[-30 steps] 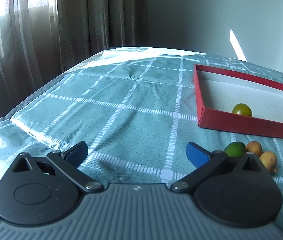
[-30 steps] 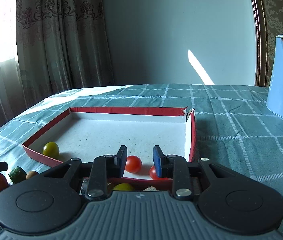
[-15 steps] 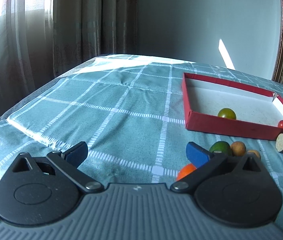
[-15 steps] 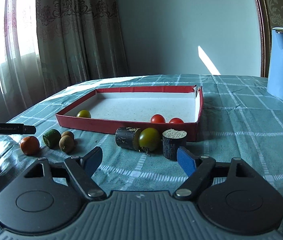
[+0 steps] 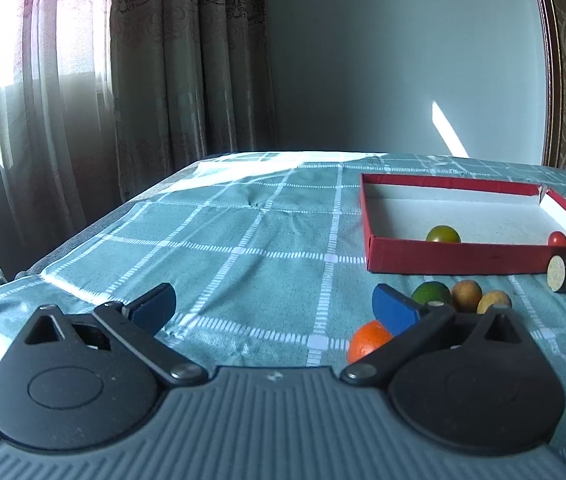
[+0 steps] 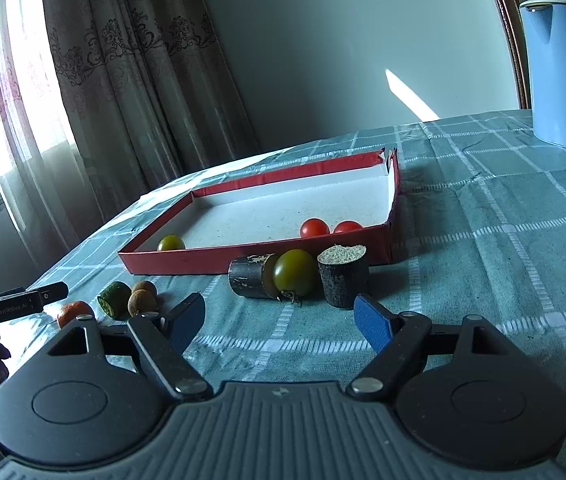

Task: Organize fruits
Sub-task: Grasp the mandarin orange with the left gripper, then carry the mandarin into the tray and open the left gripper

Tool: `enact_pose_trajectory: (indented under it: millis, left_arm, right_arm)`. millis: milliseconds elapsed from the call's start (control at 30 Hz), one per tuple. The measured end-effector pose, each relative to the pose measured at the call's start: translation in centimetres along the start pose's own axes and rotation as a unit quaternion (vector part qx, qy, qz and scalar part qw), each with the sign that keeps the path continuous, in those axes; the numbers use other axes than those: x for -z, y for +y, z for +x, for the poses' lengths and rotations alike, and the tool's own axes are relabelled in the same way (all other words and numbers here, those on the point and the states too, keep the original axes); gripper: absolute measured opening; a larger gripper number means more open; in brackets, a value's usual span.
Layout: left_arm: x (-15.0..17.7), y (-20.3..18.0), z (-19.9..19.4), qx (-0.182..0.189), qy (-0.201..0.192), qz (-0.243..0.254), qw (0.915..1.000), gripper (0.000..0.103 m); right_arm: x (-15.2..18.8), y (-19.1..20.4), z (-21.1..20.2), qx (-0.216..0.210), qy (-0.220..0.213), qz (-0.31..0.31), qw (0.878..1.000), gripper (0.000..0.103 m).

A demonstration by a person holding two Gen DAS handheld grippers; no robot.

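A red tray (image 6: 259, 255) (image 5: 451, 257) with a white floor holds a green tomato (image 6: 171, 243) (image 5: 443, 235) and two red tomatoes (image 6: 314, 227) (image 5: 557, 238). In front of it lie two dark cut cylinders (image 6: 342, 274) (image 6: 250, 276) with a green tomato (image 6: 294, 272) between them. To the left lie an orange (image 6: 73, 312) (image 5: 368, 340), a green fruit (image 6: 114, 304) (image 5: 431, 292) and two brown fruits (image 6: 142, 303) (image 5: 466, 295). My right gripper (image 6: 281, 320) is open and empty, short of the cylinders. My left gripper (image 5: 273, 308) is open and empty, its right finger beside the orange.
A teal checked cloth (image 5: 251, 248) covers the table. A blue kettle (image 6: 563, 72) stands at the far right. Curtains (image 5: 155, 80) and a window are at the left. The left gripper's body (image 6: 15, 306) shows at the right wrist view's left edge.
My right gripper has pulled back out of the tray and opened wide, leaving a red tomato inside. My left gripper has drawn back and lowered, bringing the orange into view.
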State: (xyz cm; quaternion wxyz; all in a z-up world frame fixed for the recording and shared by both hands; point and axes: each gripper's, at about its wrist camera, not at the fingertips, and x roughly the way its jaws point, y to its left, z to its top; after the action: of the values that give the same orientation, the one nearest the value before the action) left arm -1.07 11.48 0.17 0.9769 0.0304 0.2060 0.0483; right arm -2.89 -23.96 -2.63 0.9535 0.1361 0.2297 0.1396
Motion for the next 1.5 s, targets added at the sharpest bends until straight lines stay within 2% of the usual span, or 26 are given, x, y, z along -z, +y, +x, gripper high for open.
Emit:
enact_pose_trajectory:
  millis: [67,167,333,400,467,800,900,933,967,1033,1100,1200,1367,1500]
  left_arm:
    - [0.1,-0.4,0.3,-0.005,0.014,0.015,0.9998,0.103]
    - [0.3,-0.3,0.1,0.001,0.01,0.014,0.9998,0.103]
    - [0.8,0.2,-1.3,0.038,-0.037,0.009,0.9985,0.103]
    - [0.9,-0.3,-1.5,0.061,-0.037,0.032,0.9969,0.103]
    - [0.9,-0.9,-1.5,0.066,-0.039,0.052,0.9957,0.103]
    - [0.6,-1.9,0.1,0.106,0.015,0.082,0.9909,0.102]
    - [0.6,-2.0,0.8,0.12,0.038,0.079,0.9889,0.081]
    - [0.6,-2.0,0.8,0.13,0.04,0.072,0.9881,0.069]
    - [0.6,-2.0,0.8,0.136,0.04,0.07,0.9874,0.066]
    - [0.8,-2.6,0.7,0.143,0.044,0.08,0.9855,0.049]
    - [0.9,-3.3,0.6,0.148,0.046,0.091,0.9837,0.04]
    - [0.9,-3.8,0.6,0.141,0.044,0.1,0.984,0.04]
    - [0.6,-3.4,0.7,0.137,0.047,0.075,0.9867,0.038]
    - [-0.6,-3.8,0.1,0.132,0.013,0.061,0.9893,0.038]
  right_arm:
    - [0.0,-0.1,-0.1,-0.001,-0.002,0.002,1.0,0.082]
    - [0.0,-0.1,0.0,-0.002,-0.001,0.002,1.0,0.082]
    - [0.0,-0.1,0.0,-0.003,0.001,0.004,1.0,0.082]
    - [0.0,-0.1,0.0,-0.003,0.0,0.003,1.0,0.082]
    - [0.0,-0.2,0.0,-0.003,-0.001,0.004,1.0,0.082]
    - [0.1,-0.2,-0.1,-0.003,0.0,0.006,1.0,0.082]
    - [0.0,-0.3,0.0,-0.003,0.001,0.006,1.0,0.082]
    - [0.0,-0.3,0.0,-0.003,0.001,0.007,1.0,0.082]
    - [0.0,-0.3,0.0,-0.003,0.002,0.008,1.0,0.082]
    - [0.0,-0.3,0.0,-0.004,0.001,0.009,1.0,0.082]
    - [0.0,-0.3,0.0,-0.005,0.001,0.011,1.0,0.082]
    - [0.0,-0.4,0.0,-0.007,-0.001,0.013,1.0,0.082]
    - [0.0,-0.5,-0.1,-0.011,-0.004,0.017,1.0,0.082]
    - [0.0,-0.6,-0.1,-0.013,-0.004,0.02,1.0,0.082]
